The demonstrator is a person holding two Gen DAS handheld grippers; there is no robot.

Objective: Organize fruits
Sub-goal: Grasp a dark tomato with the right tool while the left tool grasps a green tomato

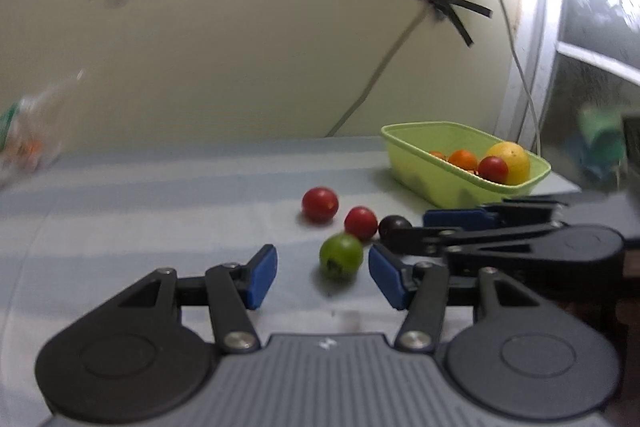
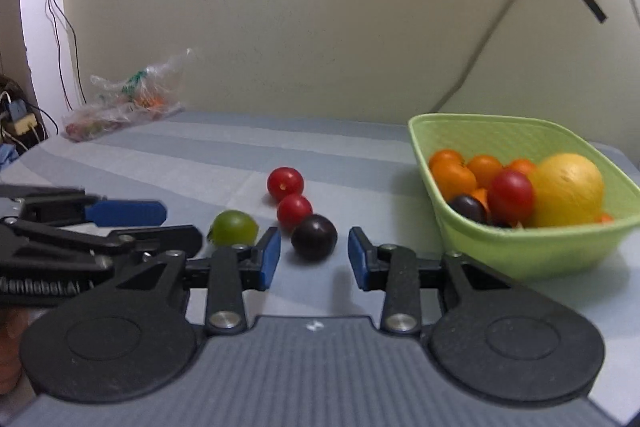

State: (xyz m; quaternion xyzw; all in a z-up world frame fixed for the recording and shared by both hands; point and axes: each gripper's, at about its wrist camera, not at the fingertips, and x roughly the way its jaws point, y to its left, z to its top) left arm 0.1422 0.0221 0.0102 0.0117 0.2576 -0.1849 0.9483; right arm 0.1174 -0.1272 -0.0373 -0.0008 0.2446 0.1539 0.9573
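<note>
A green fruit [image 1: 341,256] lies on the striped cloth just ahead of my open, empty left gripper [image 1: 322,277]. It also shows in the right wrist view [image 2: 234,228]. Two red fruits [image 1: 320,203] [image 1: 361,223] and a dark plum [image 1: 394,225] lie beyond it. My right gripper [image 2: 314,258] is open and empty, its blue pads either side of the dark plum [image 2: 314,236]. A light green basket [image 2: 532,247] at the right holds oranges, a red fruit, a dark plum and a large yellow fruit [image 2: 568,189].
A clear plastic bag [image 2: 120,103] with produce lies at the table's far left by the wall. Cables hang at the left edge. A taped rod [image 2: 492,31] leans on the wall behind the basket. The striped cloth [image 2: 200,163] covers the table.
</note>
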